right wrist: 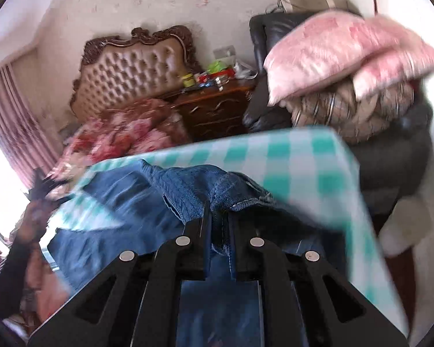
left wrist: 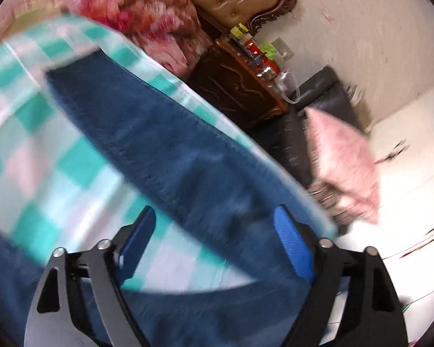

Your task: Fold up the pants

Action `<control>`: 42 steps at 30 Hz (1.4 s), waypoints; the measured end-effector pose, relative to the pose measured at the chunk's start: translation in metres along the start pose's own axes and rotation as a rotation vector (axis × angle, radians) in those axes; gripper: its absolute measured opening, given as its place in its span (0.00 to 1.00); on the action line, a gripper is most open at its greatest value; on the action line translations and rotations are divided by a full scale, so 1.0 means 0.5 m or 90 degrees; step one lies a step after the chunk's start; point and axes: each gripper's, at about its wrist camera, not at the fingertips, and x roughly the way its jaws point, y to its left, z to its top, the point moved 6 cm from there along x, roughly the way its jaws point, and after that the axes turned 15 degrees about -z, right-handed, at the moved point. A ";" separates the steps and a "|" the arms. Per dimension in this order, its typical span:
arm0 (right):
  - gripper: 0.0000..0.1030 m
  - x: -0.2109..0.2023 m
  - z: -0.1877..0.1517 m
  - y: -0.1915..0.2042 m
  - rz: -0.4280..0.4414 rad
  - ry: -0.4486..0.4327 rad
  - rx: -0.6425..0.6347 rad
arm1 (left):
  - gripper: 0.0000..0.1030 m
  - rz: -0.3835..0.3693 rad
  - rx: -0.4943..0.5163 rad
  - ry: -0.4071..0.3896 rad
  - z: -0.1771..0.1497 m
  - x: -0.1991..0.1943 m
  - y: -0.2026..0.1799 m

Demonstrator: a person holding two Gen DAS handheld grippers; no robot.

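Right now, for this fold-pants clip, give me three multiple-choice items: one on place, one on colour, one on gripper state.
1. Where do the jeans lie?
A. on the checked cloth
B. on the floor
C. on the armchair

2. What colour are the left gripper's finger pads?
A. red
B. blue
C. white

3. What is the right gripper doing?
A. hanging open
B. shut on the jeans
C. shut on a pillow

Answers:
1 A, denim spreads over teal checks.
2 B, blue ribbed pads.
3 B, denim bunches between closed fingers.

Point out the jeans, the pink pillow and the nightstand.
jeans (left wrist: 165, 144): left wrist view, middle of the leg.
pink pillow (right wrist: 332, 49): right wrist view, its broad face.
nightstand (right wrist: 217, 110): right wrist view, drawer front.
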 end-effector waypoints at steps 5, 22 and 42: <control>0.10 -0.037 -0.083 -0.004 0.000 0.033 0.028 | 0.58 -0.056 -0.102 0.021 0.087 0.108 0.066; 0.10 -0.047 -0.039 -0.013 -0.004 0.026 0.027 | 0.18 0.052 -0.246 0.002 0.201 0.229 0.251; 0.43 -0.001 -0.282 -0.304 -0.046 0.219 0.268 | 0.02 0.081 -0.167 -0.073 -0.403 -0.336 0.218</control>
